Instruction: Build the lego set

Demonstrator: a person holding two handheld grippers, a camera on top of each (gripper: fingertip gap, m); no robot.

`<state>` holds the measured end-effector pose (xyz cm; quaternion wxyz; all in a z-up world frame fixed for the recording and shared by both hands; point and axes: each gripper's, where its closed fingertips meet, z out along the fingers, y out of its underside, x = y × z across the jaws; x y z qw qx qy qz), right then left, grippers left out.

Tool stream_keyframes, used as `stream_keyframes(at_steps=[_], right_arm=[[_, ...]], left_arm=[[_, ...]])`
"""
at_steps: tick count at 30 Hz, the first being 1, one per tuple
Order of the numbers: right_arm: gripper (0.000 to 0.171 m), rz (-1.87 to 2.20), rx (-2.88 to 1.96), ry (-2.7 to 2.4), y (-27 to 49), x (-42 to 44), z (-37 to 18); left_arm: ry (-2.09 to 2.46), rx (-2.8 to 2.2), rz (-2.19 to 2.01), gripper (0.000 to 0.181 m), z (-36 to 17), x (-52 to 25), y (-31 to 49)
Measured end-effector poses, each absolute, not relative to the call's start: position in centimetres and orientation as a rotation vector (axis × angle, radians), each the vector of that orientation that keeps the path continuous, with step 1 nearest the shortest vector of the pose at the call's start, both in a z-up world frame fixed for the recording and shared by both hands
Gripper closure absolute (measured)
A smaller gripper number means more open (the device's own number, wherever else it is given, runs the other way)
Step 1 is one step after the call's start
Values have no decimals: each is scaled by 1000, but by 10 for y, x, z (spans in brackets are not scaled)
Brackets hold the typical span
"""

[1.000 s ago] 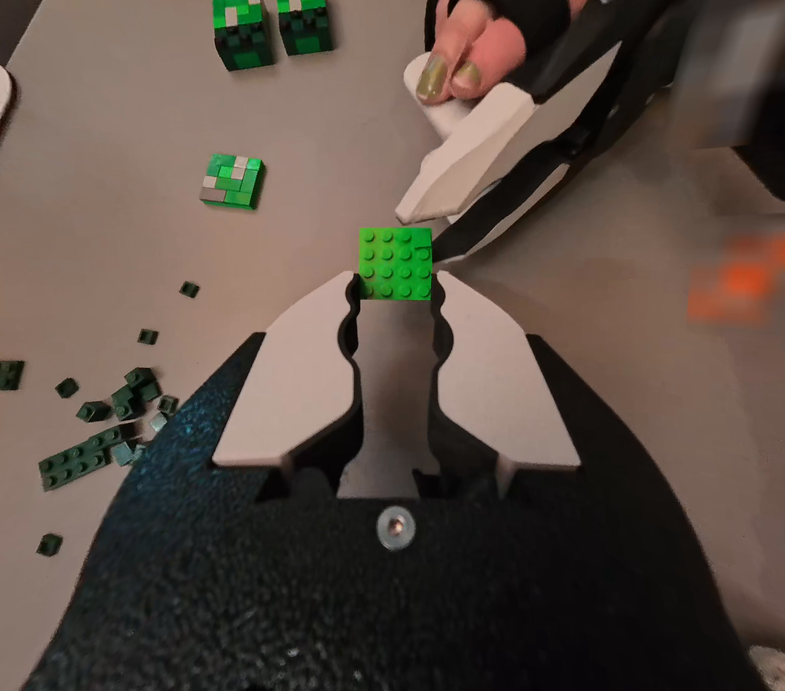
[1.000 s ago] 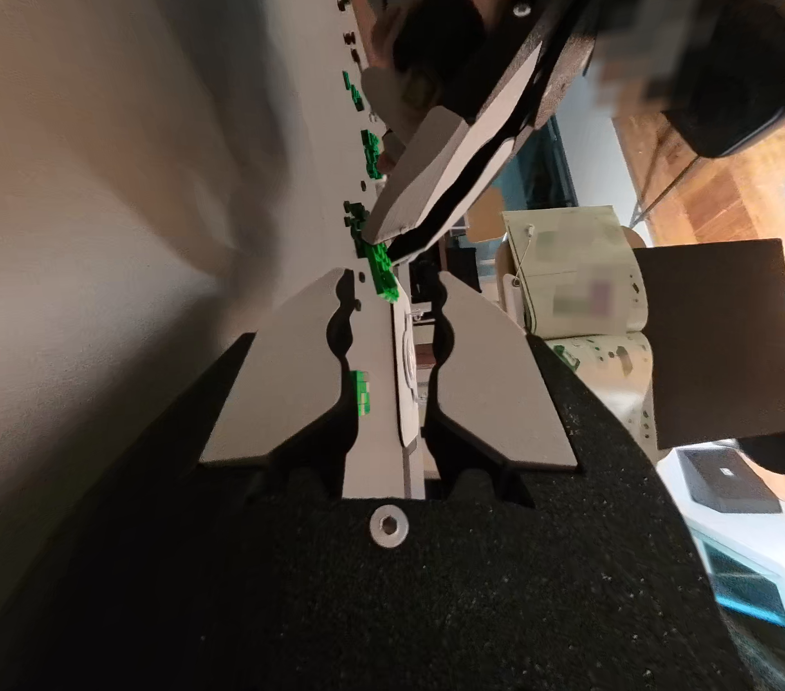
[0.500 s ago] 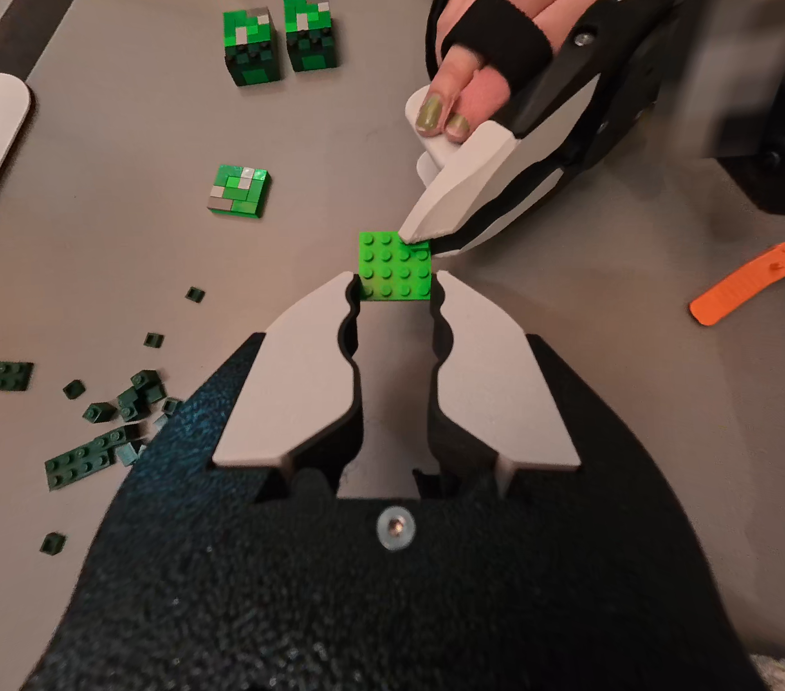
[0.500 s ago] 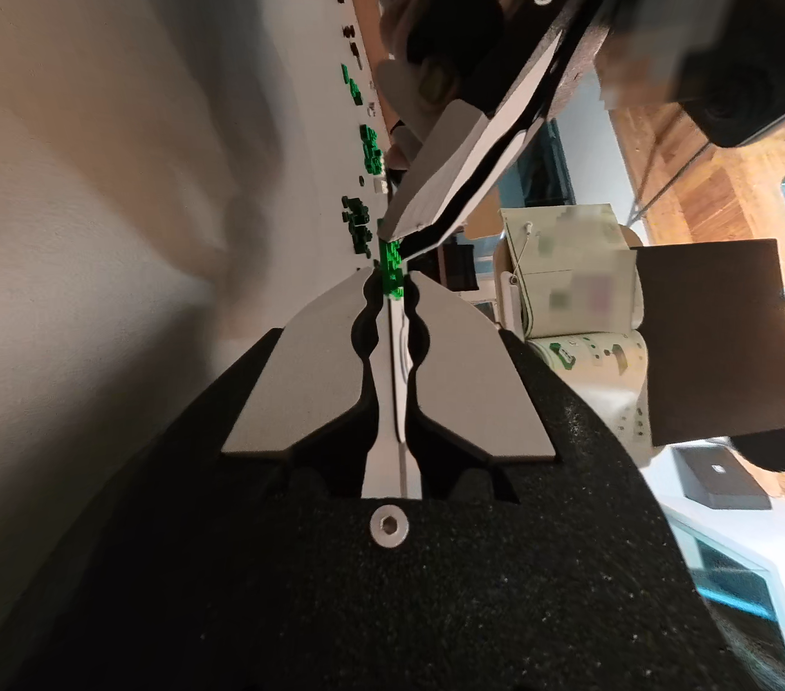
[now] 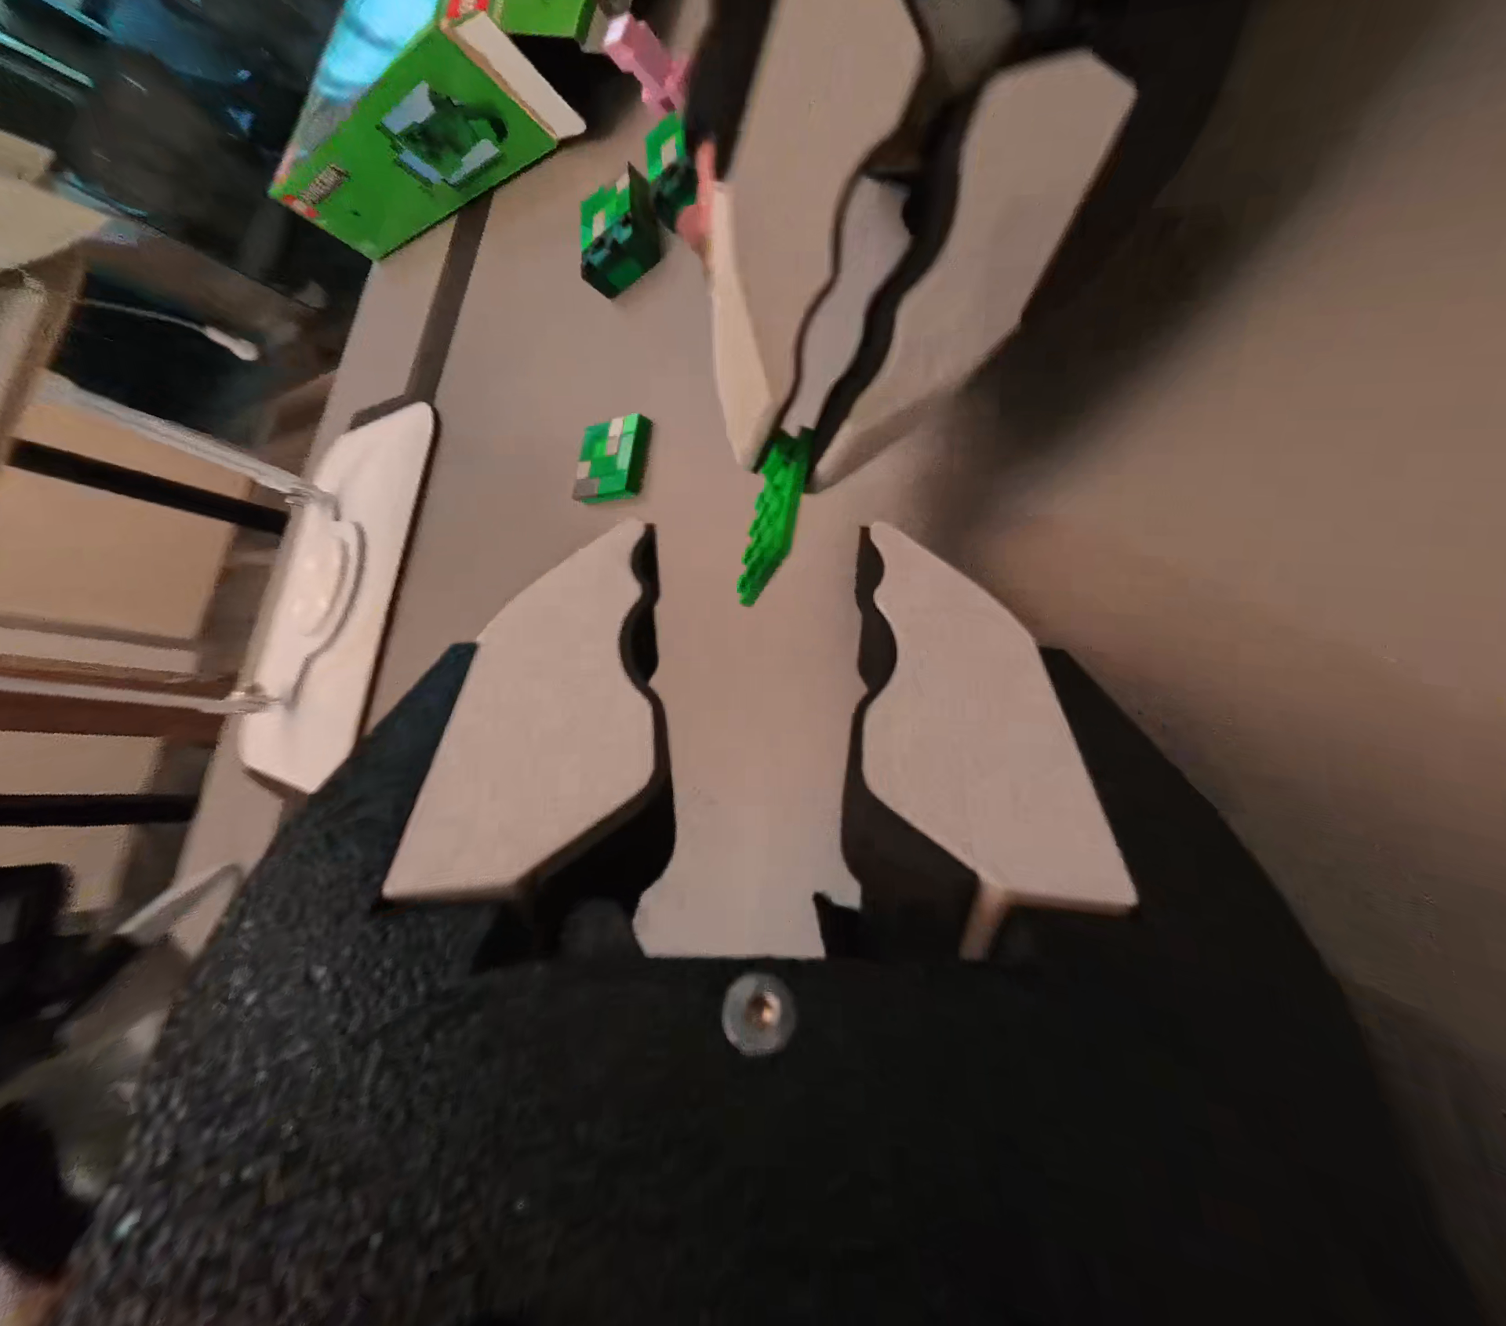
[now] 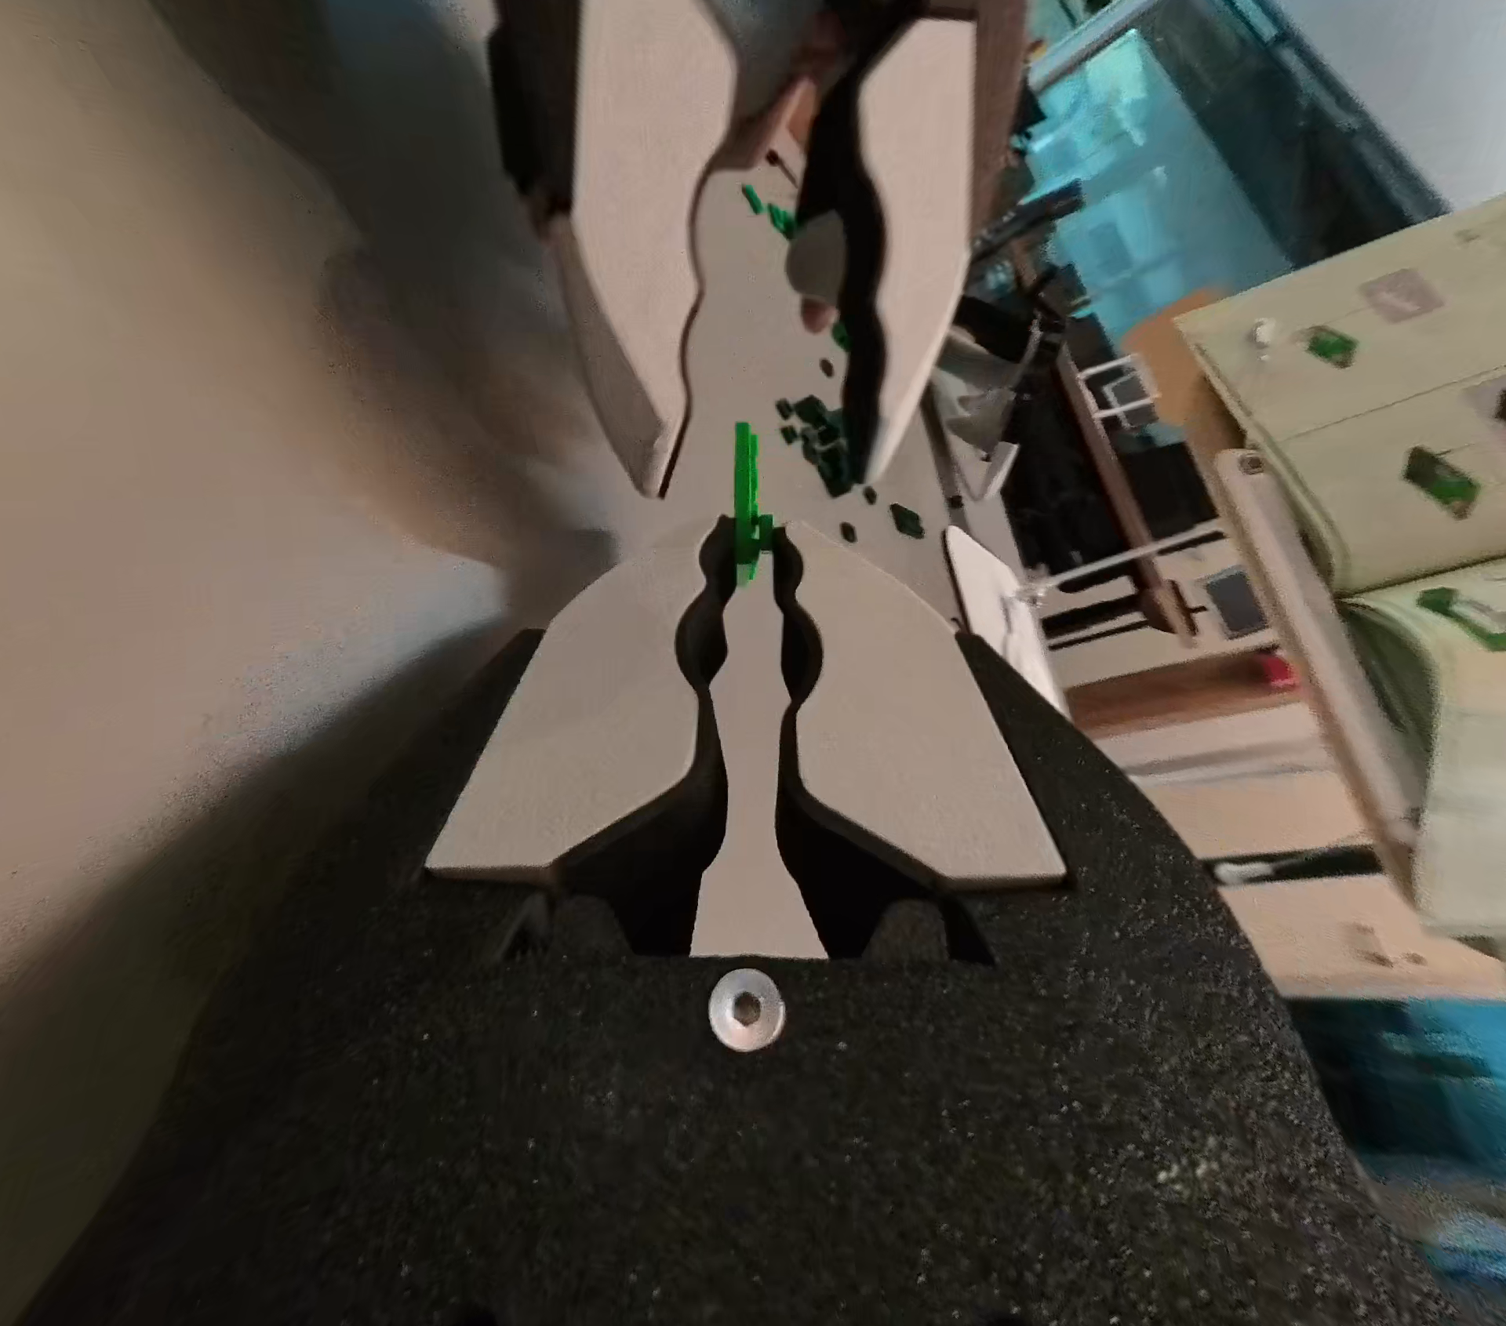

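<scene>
Bright green studded lego plate (image 5: pixel 774 513) pinched edge-on at its far end by the right gripper (image 6: pixel 746 537), clear of the grey tabletop (image 5: pixel 521 342), its long axis pointing straight between the spread, empty left gripper (image 5: pixel 754 541) just beneath.

Background stuff only: a white tray (image 5: pixel 342 594) sits right at the grey table's (image 5: pixel 521 350) edge. Off past the table there's a pale drawer cabinet (image 6: pixel 1345 431) with green stickers, and dark shelving (image 6: pixel 1222 65) lit blue, all pretty blurry.
</scene>
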<state>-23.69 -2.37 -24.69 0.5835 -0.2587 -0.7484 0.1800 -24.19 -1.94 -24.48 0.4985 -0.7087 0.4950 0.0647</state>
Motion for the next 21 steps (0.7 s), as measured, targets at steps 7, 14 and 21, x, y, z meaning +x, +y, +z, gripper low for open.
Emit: stream_keyframes(at_steps=[7, 14, 21], right_arm=[[163, 582, -652, -1775, -30, -234, -246], [162, 589, -653, -1799, -30, -232, -248], [163, 574, -639, -1847, -33, -230, -252]], left_arm=[[1236, -1578, 313, 175, -250, -237, -21], [1249, -1578, 282, 176, -255, -234, -23], [1280, -1614, 271, 176, -259, -233, -26]])
